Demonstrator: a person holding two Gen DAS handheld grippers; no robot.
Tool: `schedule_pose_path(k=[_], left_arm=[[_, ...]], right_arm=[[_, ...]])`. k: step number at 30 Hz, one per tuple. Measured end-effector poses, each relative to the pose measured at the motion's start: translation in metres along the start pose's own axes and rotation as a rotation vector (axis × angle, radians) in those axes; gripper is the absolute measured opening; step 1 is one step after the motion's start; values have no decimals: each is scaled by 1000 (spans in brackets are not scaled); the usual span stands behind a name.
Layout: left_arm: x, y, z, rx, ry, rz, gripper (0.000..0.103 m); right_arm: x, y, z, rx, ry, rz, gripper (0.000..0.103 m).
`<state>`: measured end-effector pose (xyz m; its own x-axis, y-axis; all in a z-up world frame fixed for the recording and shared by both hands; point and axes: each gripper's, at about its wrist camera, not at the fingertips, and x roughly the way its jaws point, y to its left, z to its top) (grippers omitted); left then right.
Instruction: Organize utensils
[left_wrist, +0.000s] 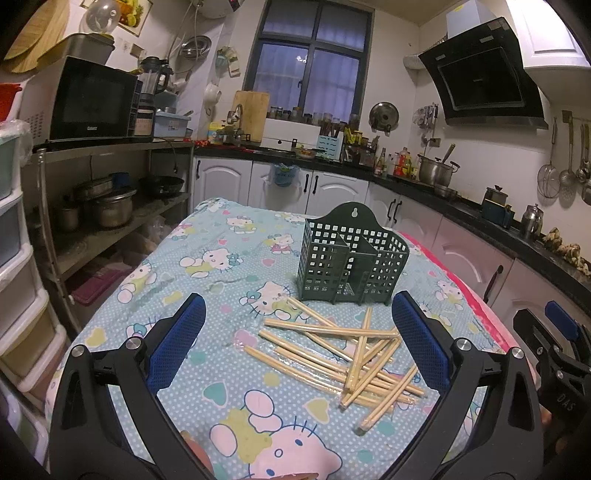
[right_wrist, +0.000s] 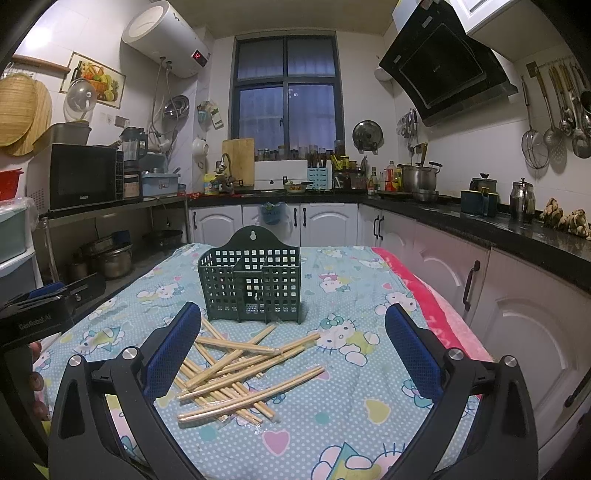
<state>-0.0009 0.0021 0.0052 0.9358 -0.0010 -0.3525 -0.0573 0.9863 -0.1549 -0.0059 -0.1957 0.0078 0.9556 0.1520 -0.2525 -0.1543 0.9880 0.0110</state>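
Note:
A dark green lattice utensil holder (left_wrist: 351, 264) (right_wrist: 253, 282) stands upright on the table, divided into compartments that look empty. Several pale wooden chopsticks (left_wrist: 351, 360) (right_wrist: 236, 373) lie in a crossed pile on the cloth just in front of it. My left gripper (left_wrist: 299, 325) is open, hovering near the table's front edge with the pile between and ahead of its blue pads. My right gripper (right_wrist: 291, 334) is open too, with the pile toward its left finger. Nothing is held by either one.
The table wears a light blue cartoon-cat cloth (left_wrist: 221, 258) (right_wrist: 351, 369) with a pink edge (right_wrist: 421, 295) at right. White cabinets and a black counter (right_wrist: 517, 229) run along the right. A metal shelf with pots (left_wrist: 110, 206) stands left. The other gripper shows at right (left_wrist: 554, 343) and left (right_wrist: 40, 314).

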Motion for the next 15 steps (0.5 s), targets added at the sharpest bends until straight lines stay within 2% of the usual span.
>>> schedule_pose_path(k=[15], left_arm=[[-2, 0, 7, -2, -7, 1, 93]], right_arm=[[-1, 0, 1, 1, -3, -1, 97]])
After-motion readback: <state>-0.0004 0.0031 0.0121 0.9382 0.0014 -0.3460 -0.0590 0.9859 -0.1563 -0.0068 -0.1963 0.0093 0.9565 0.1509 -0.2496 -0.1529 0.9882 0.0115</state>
